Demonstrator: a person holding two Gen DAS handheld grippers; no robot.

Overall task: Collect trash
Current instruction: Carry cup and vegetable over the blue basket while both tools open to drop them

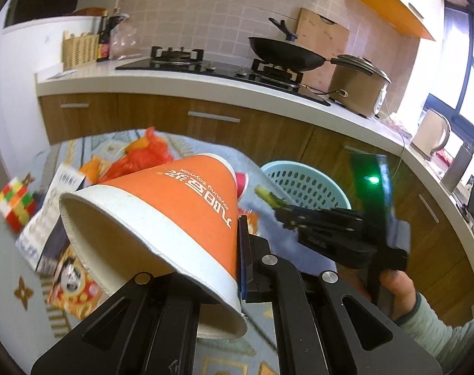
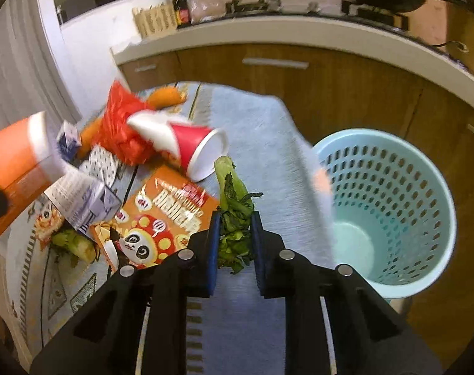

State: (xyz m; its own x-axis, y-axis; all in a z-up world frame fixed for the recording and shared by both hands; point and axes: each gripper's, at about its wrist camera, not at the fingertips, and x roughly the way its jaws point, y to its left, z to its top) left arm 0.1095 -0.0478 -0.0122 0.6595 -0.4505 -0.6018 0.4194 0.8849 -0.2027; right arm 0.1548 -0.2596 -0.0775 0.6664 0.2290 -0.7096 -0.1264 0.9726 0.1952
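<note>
While clamped, greens (image 2: 235,218) between right gripper (image 2: 235,228) pads.

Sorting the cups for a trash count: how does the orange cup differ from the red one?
The orange cup is clamped by its rim in the left hand-held gripper and lifted; the red cup lies on its side on the table. The orange cup has white lettering and looks larger, though it is nearer the lens; the red cup has a white band at its base end. Both are empty, tapered paper cups, white inside.
</note>
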